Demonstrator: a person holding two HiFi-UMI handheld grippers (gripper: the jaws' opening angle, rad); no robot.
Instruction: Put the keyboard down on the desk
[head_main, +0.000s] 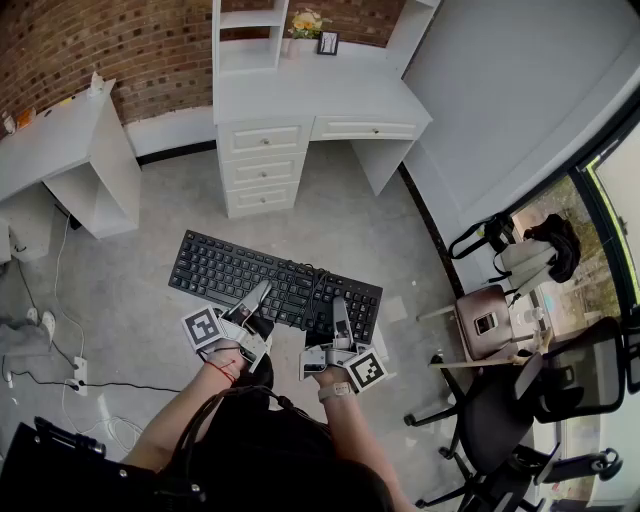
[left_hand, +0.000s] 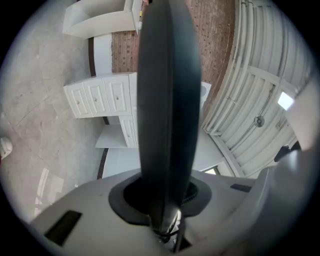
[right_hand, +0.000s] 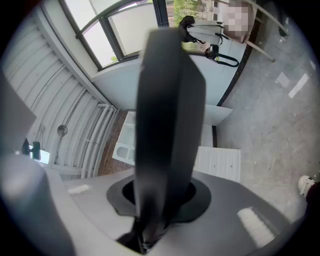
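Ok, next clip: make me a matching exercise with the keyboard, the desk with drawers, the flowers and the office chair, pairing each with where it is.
Things:
1. keyboard
2. desk with drawers
3. flowers
4. office chair

Places:
A. low at the right of the head view
B. held by the left gripper and right gripper, jaws shut on its near edge
C. against the brick wall
D. standing on the desk

Pairs: 1-B, 2-C, 3-D, 4-A
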